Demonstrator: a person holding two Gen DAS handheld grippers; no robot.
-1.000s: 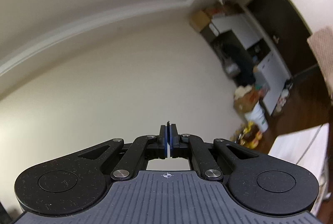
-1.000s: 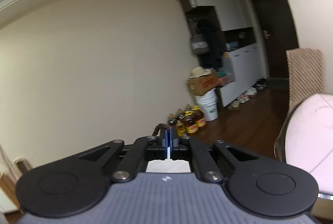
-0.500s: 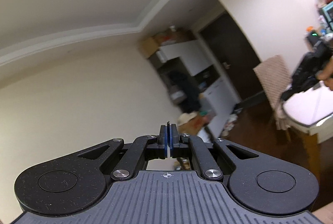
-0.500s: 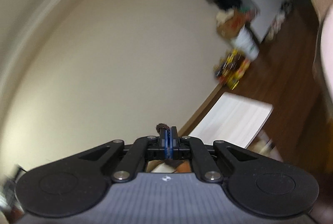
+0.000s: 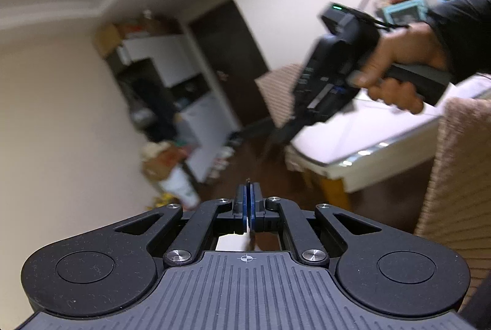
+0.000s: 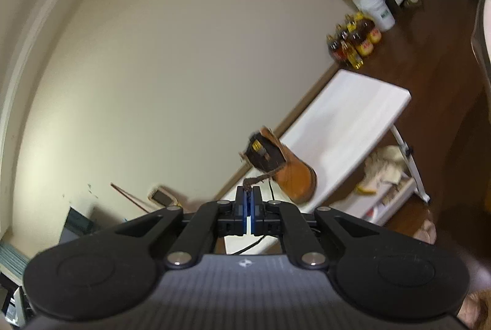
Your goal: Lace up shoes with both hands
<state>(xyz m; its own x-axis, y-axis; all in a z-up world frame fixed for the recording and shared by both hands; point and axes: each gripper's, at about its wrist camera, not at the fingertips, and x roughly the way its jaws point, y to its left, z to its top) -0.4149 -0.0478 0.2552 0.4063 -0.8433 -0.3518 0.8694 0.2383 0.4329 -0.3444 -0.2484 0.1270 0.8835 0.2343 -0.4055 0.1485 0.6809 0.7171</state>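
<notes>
A: Starting at the left, what did the left gripper (image 5: pixel 247 192) have?

B: Its jaws were pressed together, with only a thin dark sliver poking out at the tips. Whether that was lace I couldn't tell. The boot wasn't in its view at all.

A: And further right?

B: The right hand (image 5: pixel 396 69) held the right gripper (image 6: pixel 249 195) up in the air, in front of a glass-edged table (image 5: pixel 353 164). Its jaws were also clamped tight, on the end of the brown lace (image 6: pixel 256 179). That lace ran up to the tan boot (image 6: pixel 285 167), which appeared to stand on the white bench (image 6: pixel 353 118), close to the wall.

A: What might have gone wrong?

B: I'd judge a hard tug could tip the boot or drag it, since nothing pinned it. The lace end could also slip out.

A: Room to move?

B: Plenty of bare bench to the right of the boot; the wall and the near edge hemmed it in.
</notes>
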